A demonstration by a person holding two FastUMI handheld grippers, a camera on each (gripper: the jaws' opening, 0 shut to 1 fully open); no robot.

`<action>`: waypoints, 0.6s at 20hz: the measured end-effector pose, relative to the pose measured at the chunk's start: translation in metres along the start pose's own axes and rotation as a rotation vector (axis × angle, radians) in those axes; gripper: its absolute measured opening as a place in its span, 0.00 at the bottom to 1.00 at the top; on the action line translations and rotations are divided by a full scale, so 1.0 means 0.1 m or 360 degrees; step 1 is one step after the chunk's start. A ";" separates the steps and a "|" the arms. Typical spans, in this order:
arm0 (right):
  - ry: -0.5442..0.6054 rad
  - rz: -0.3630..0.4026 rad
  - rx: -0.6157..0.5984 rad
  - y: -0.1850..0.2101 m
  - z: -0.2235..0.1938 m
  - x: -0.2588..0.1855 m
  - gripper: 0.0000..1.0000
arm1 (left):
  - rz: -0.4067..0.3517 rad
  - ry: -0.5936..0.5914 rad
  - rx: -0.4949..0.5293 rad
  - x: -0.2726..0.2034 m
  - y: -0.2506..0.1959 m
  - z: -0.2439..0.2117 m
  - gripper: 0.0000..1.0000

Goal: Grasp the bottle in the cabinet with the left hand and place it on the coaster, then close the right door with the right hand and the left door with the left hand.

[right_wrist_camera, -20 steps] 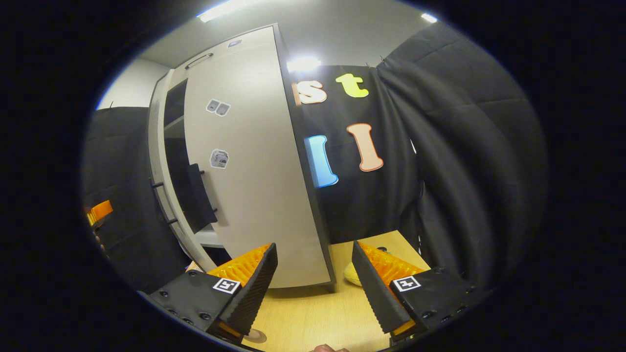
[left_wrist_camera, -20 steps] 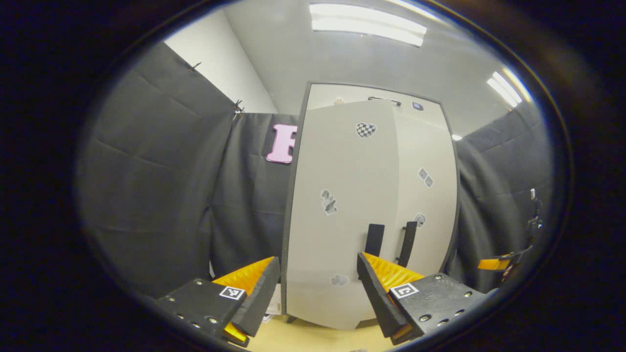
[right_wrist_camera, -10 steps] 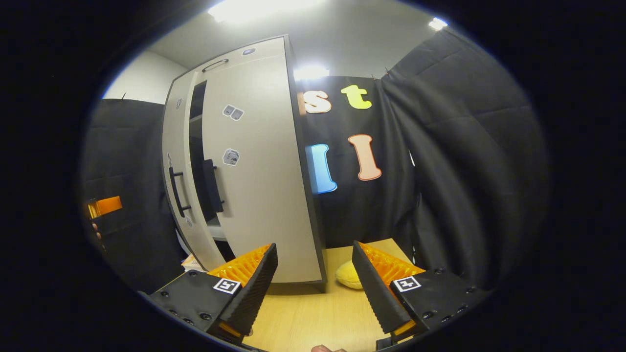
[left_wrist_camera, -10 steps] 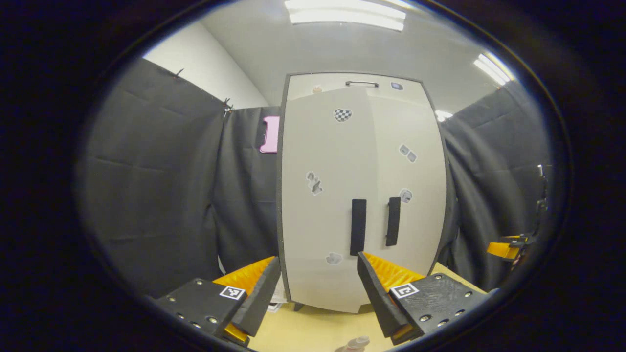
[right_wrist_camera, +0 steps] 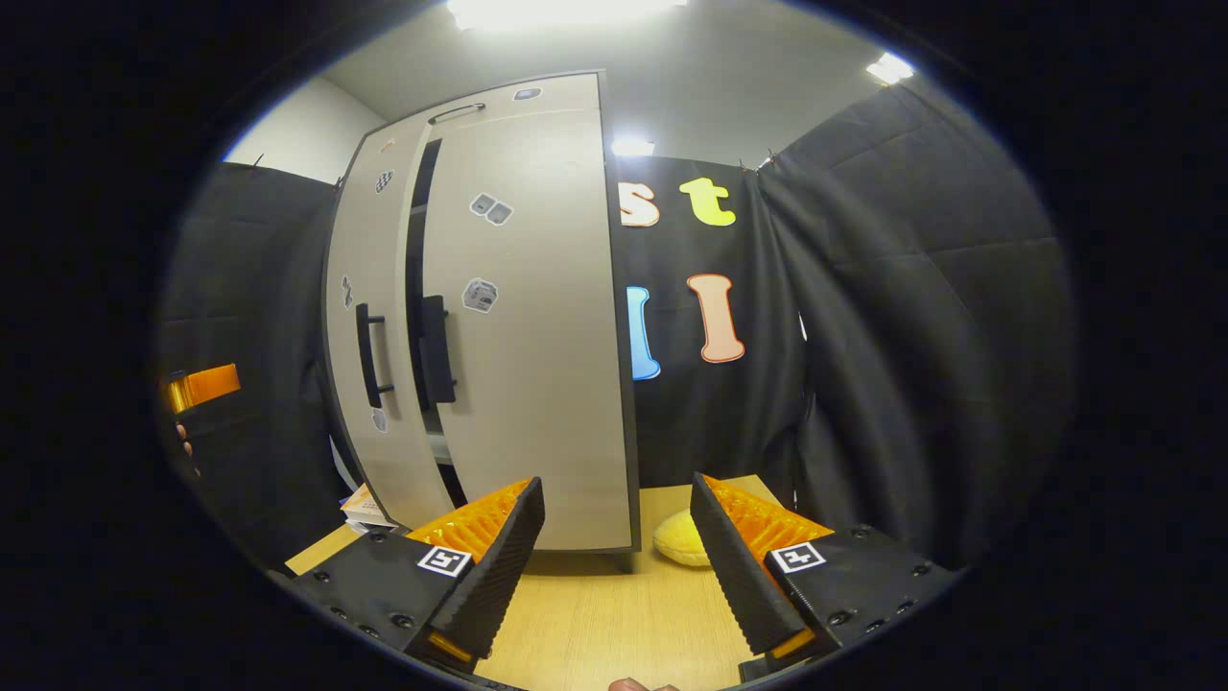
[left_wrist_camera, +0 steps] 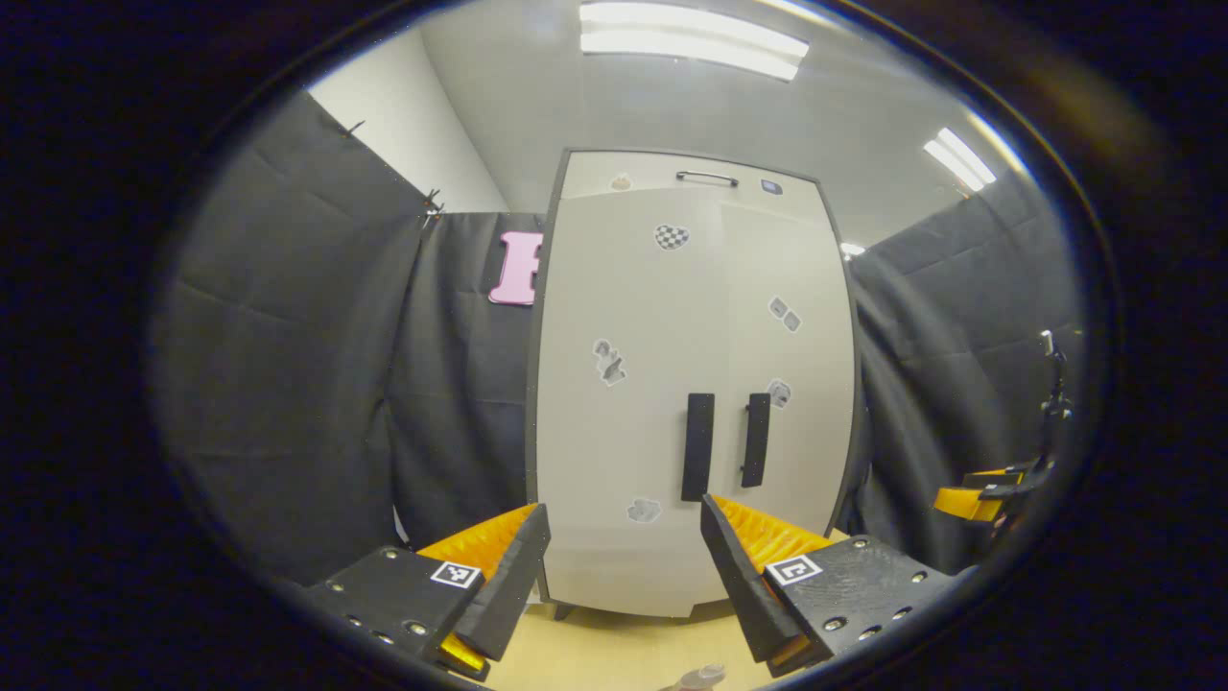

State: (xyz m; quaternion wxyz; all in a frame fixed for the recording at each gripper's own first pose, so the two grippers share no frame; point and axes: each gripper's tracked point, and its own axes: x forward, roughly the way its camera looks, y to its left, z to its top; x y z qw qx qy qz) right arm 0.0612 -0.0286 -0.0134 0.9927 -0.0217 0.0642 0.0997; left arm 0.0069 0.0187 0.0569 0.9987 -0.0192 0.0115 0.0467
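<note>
- 1 cabinet [left_wrist_camera: 691, 384] w/ 2 doors: left door [left_wrist_camera: 624, 403] and right door [left_wrist_camera: 796, 384]. From the left gripper view both look flush shut, handles side by side.
- Right gripper view sees the cabinet from the side, and there's a dark gap between the 2 doors there, so the right door [right_wrist_camera: 528, 317] isn't fully home.
- 2 black handles [left_wrist_camera: 698, 446], 1 per door, plus a 3rd small one up top.
- Bottle [left_wrist_camera: 698, 678]: just its cap at the bottom edge of the left gripper view, on the table [left_wrist_camera: 614, 648], outside the cabinet. Can't tell abt the coaster.
- Yellow thing [right_wrist_camera: 683, 539] on the table beside the cabinet base, seen from the right gripper view.
- Left gripper [left_wrist_camera: 624, 566]: fingers spread wide, holding nothing.
- Right gripper [right_wrist_camera: 619, 552]: same, spread apart, nothing btwn.
</note>
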 end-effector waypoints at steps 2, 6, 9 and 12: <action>-0.0022 0.0003 -0.0014 0.10 0.04 0.01 0.97 | 0.0026 -0.0011 0.0046 -0.06 0.21 -0.01 0.99; -0.0020 -0.0008 -0.0010 0.29 -0.04 0.08 0.98 | 0.0092 -0.0025 0.0080 -0.13 0.54 -0.03 0.94; -0.0007 -0.0031 -0.0002 0.34 -0.05 0.09 0.97 | 0.0084 -0.0062 0.0061 -0.12 0.63 -0.05 0.84; -0.0048 -0.0066 -0.0010 0.33 0.01 0.07 0.98 | 0.0093 -0.0053 0.0088 -0.10 0.75 -0.14 0.99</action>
